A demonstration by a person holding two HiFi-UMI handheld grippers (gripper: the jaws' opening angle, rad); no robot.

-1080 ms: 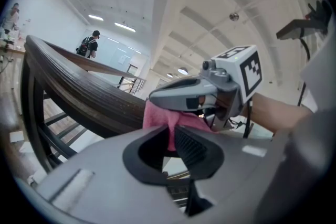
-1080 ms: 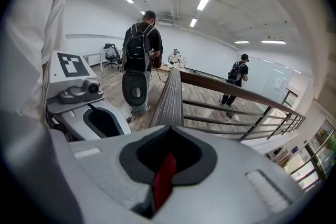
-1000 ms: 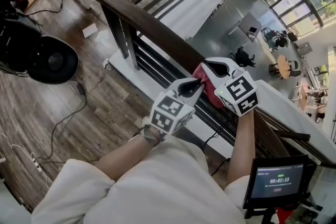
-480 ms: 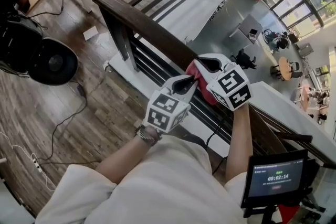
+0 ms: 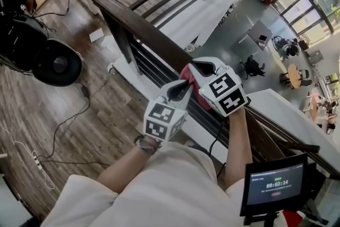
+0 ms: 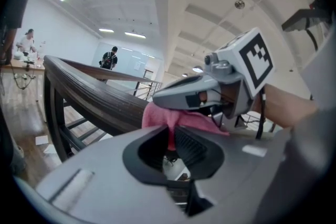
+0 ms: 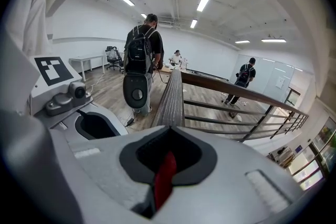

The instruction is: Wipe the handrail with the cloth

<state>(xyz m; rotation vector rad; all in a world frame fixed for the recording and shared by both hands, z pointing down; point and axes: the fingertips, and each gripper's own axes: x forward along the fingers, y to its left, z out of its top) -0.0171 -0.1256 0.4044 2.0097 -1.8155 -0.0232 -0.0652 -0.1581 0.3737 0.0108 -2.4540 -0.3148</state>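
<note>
A dark wooden handrail (image 5: pixel 143 26) runs from the upper left to the lower right of the head view. A red-pink cloth (image 5: pixel 187 78) lies bunched on top of it. My left gripper (image 5: pixel 186 89) comes at the cloth from the near side and is shut on a fold of it; in the left gripper view a thin strip of the cloth (image 6: pixel 170 124) sits pinched in the left gripper (image 6: pixel 171 134). My right gripper (image 5: pixel 200 67) lies over the rail from the right, shut on the cloth. In the right gripper view the right gripper (image 7: pixel 167 159) grips a red sliver of cloth (image 7: pixel 164 182), and the handrail (image 7: pixel 172 96) stretches ahead.
Below the rail are dark balusters (image 5: pixel 123 40) and horizontal bars; beyond it is a drop to a lower floor. A black round device (image 5: pixel 53 64) and cables lie on the wooden floor at left. A timer screen (image 5: pixel 273 184) stands at lower right. A person with a backpack (image 7: pixel 142 55) stands by the rail.
Both grippers keep their hold on the cloth at the same spot on the rail. The left gripper has tilted a little, and the head view has shifted slightly.
</note>
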